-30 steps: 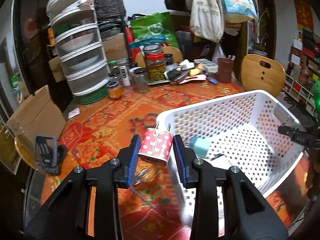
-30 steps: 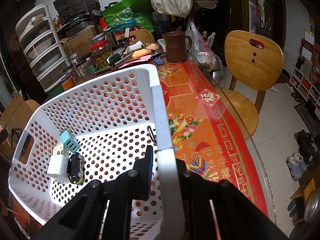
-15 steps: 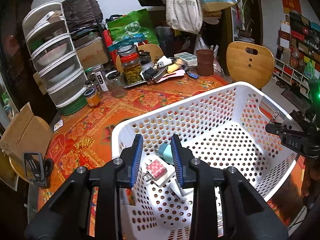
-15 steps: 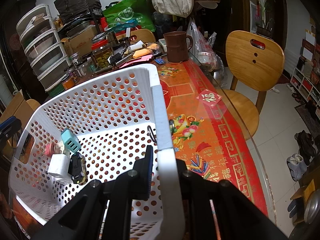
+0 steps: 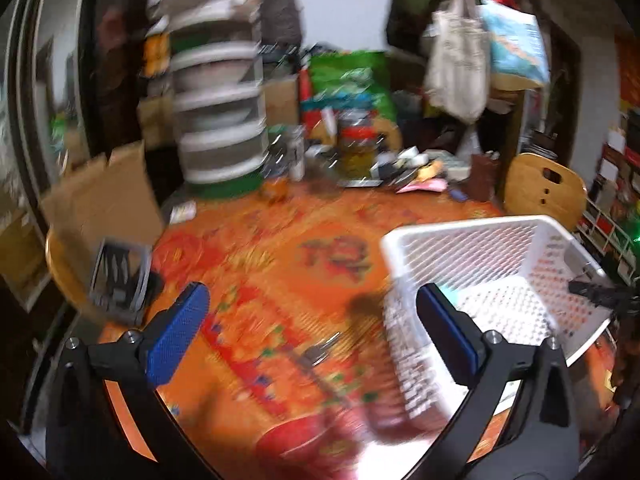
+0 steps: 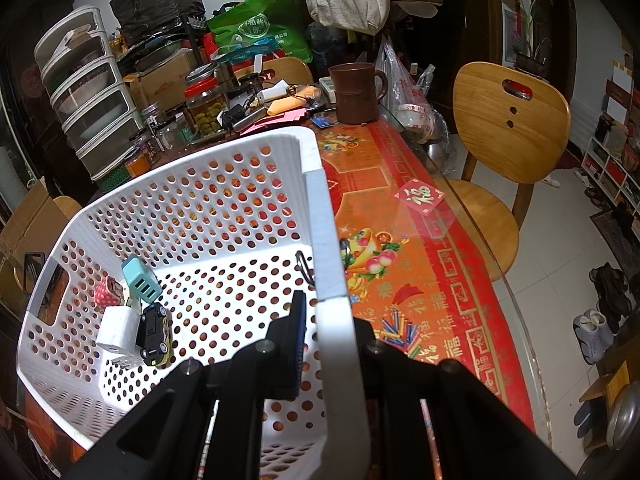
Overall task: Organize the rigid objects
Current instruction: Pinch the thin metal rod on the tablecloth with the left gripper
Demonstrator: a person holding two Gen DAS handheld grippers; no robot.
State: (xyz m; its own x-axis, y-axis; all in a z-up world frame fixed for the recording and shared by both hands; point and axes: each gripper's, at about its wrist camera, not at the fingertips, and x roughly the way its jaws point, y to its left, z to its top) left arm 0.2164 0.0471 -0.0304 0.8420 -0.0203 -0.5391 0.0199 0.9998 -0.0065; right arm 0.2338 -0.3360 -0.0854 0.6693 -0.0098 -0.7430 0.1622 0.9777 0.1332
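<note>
Here the left gripper (image 5: 312, 320), jaws just sprung wide and empty, hangs over the orange tablecloth (image 5: 280, 264); the right gripper (image 6: 326, 316) pinches the white basket (image 6: 224, 184) rim, chargers (image 6: 140, 284) lower left.

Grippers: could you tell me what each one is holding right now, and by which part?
The right gripper clamps the white basket by its rim. The left gripper holds nothing; its jaws have just opened.

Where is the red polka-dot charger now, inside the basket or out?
Inside. The red polka-dot charger lies on the floor of the white basket, beside the teal charger, against the far wall.
</note>
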